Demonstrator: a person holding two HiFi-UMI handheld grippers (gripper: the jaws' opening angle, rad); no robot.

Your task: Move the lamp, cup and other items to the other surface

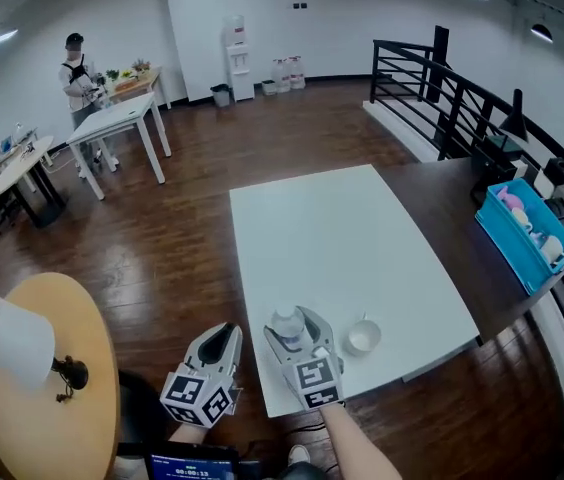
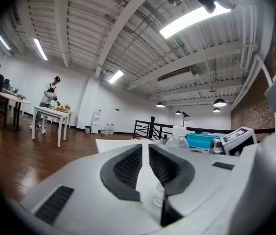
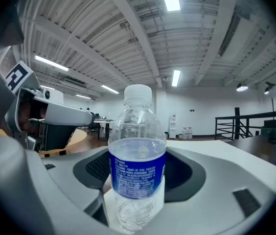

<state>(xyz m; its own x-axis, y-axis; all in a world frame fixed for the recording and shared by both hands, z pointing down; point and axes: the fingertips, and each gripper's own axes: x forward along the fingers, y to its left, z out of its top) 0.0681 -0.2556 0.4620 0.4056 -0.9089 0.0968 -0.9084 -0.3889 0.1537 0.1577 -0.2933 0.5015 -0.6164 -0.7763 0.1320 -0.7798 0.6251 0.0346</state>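
Note:
My right gripper (image 1: pixel 297 336) is shut on a clear water bottle (image 1: pixel 286 322) with a blue label and white cap, held upright over the near edge of the white table (image 1: pixel 342 238). In the right gripper view the bottle (image 3: pixel 137 165) stands between the dark pads. A white cup (image 1: pixel 364 337) sits on that table just right of the bottle. My left gripper (image 1: pixel 224 334) hangs beside the right one, over the floor, its jaws (image 2: pixel 145 148) together with nothing in them. A white-shaded lamp (image 1: pixel 17 346) stands on the round wooden table (image 1: pixel 72 308) at the lower left.
A dark table (image 1: pixel 452 208) adjoins the white one on the right, with a blue bin (image 1: pixel 527 233) of small items. A black railing (image 1: pixel 442 88) runs behind it. A person (image 1: pixel 77 68) stands at far white tables. Wooden floor lies between the tables.

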